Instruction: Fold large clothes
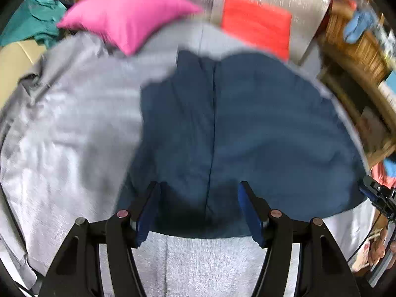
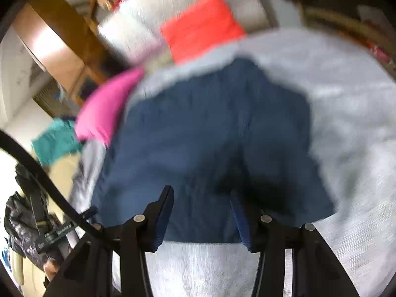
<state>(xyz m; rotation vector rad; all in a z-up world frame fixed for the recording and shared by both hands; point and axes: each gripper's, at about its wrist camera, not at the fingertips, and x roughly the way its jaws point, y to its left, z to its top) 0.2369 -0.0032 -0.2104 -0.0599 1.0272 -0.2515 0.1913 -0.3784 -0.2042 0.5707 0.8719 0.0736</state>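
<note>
Left gripper (image 1: 199, 193) and right gripper (image 2: 201, 196): jaws are held apart, nothing clamped, above the near hem of the navy garment (image 1: 247, 123). The garment is spread flat on the grey bedcover (image 1: 61, 148), toward 12 o'clock, seemingly for folding. Both grippers are pitched steeply downward.

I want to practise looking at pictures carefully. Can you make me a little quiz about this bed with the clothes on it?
1. True or false: the blue garment lies spread flat on the grey cover.
2. Which pillow is nearer the teal cloth? A) pink pillow B) red pillow
3. Fill in: the left gripper is ____, with nothing between its fingers.

Key: 1 true; 2 A; 3 open. The right gripper looks the same.
</note>
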